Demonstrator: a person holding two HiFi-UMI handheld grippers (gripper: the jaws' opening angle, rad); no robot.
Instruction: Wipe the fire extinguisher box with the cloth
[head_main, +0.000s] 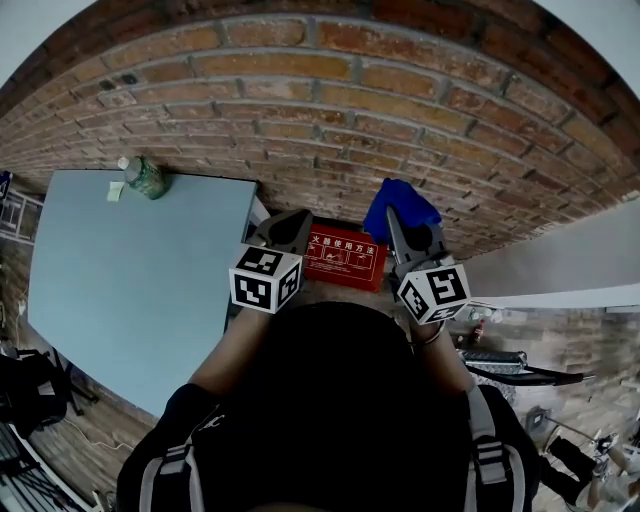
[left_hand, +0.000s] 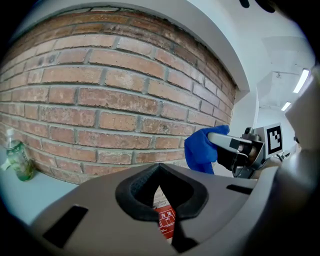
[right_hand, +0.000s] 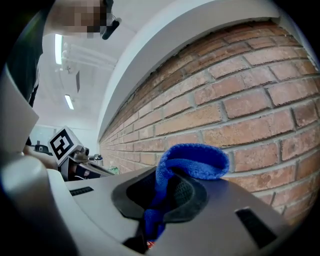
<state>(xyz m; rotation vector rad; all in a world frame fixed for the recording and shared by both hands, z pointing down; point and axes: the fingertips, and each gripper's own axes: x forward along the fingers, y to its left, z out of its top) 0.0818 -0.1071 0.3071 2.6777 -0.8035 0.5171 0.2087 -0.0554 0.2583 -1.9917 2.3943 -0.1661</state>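
The red fire extinguisher box (head_main: 345, 257) with white print stands low against the brick wall, straight ahead between my two grippers. My right gripper (head_main: 400, 225) is shut on a blue cloth (head_main: 401, 205), which bunches over its tips close to the bricks, above the box's right end. In the right gripper view the cloth (right_hand: 187, 162) folds out of the closed jaws of that gripper (right_hand: 167, 180). My left gripper (head_main: 288, 230) hovers by the box's left end, shut with nothing in it. A sliver of the box (left_hand: 166, 222) shows through the left gripper (left_hand: 160, 172).
A brick wall (head_main: 330, 110) fills the background. A pale grey tabletop (head_main: 130, 270) lies at the left, with a green bottle (head_main: 147, 177) at its far edge by the wall. A white sloping panel (head_main: 570, 260) is at the right. Bags and cables lie on the floor behind.
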